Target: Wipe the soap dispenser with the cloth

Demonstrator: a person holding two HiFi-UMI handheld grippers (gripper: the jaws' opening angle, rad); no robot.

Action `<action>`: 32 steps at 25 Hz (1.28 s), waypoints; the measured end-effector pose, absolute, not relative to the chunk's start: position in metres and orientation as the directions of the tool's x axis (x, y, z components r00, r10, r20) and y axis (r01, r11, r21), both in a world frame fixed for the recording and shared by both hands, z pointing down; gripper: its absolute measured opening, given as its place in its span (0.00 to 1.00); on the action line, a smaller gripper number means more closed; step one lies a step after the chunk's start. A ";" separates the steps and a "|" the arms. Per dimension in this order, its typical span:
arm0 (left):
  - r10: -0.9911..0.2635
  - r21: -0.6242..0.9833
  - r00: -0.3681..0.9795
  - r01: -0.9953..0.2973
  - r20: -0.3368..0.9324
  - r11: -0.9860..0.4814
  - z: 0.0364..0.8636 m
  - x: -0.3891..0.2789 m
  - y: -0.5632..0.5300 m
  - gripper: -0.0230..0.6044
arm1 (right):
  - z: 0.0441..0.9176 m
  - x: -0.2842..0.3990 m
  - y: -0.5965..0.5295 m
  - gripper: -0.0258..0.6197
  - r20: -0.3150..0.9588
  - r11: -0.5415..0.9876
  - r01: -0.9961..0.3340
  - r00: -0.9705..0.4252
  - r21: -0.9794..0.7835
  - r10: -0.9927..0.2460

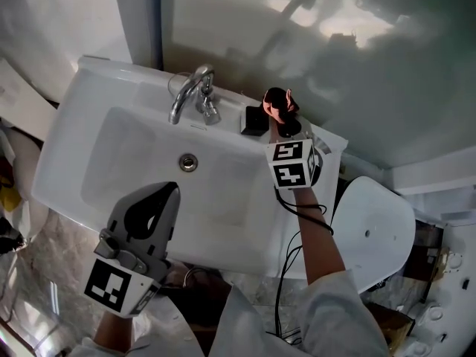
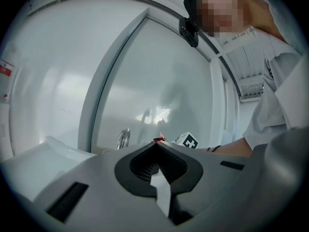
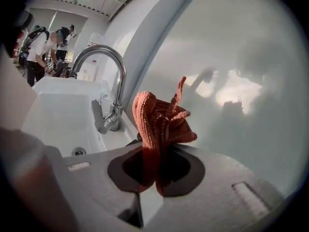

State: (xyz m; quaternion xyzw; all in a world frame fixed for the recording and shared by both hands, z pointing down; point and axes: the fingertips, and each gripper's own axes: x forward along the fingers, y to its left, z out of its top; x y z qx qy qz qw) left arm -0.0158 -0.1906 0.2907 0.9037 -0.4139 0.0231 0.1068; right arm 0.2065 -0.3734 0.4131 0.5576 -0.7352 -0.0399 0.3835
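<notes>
Item 1: my L gripper (image 1: 168, 190), nearest, over the front edge of the sink (image 1: 82, 162). Jaws pressed together, nothing btwn.

Item 2: my R gripper (image 1: 282, 125), at sink's back-right corner, pinching cloth (image 1: 278, 104) thru its middle, ends bunched above jaws. Cloth is soft, light, limp knit; hold looks OK as is.

Item 3: prob. soap dispenser (image 1: 254, 120), a dark boxy unit on the back rim, right of tap (image 1: 190, 94). Cloth just beside it, contact unclear. I judge it rigid, smooth, may slide; steady it low on body.
</notes>
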 end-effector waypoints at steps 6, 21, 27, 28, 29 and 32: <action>-0.757 0.169 0.646 -0.761 0.103 -0.626 0.290 -0.018 -0.197 0.03 | 0.423 0.207 -0.374 0.13 0.517 0.366 -0.792 -0.075 0.489 -0.853; -0.741 0.188 0.652 -0.757 0.160 -0.625 0.306 -0.012 -0.193 0.03 | 0.462 0.206 -0.358 0.13 0.526 0.333 -0.806 -0.032 0.490 -0.850; -0.740 0.163 0.663 -0.747 0.109 -0.645 0.300 -0.005 -0.195 0.03 | 0.476 0.200 -0.353 0.13 0.526 0.335 -0.784 -0.014 0.522 -0.851; -0.738 0.167 0.665 -0.745 0.115 -0.645 0.301 -0.004 -0.195 0.03 | 0.478 0.199 -0.353 0.13 0.523 0.333 -0.779 -0.008 0.531 -0.852; -0.735 0.181 0.666 -0.745 0.128 -0.643 0.303 -0.003 -0.194 0.03 | 0.479 0.199 -0.352 0.13 0.520 0.330 -0.773 -0.001 0.541 -0.854; -0.729 0.226 0.663 -0.746 0.169 -0.626 0.310 0.000 -0.191 0.03 | 0.483 0.198 -0.349 0.13 0.516 0.324 -0.760 0.018 0.563 -0.856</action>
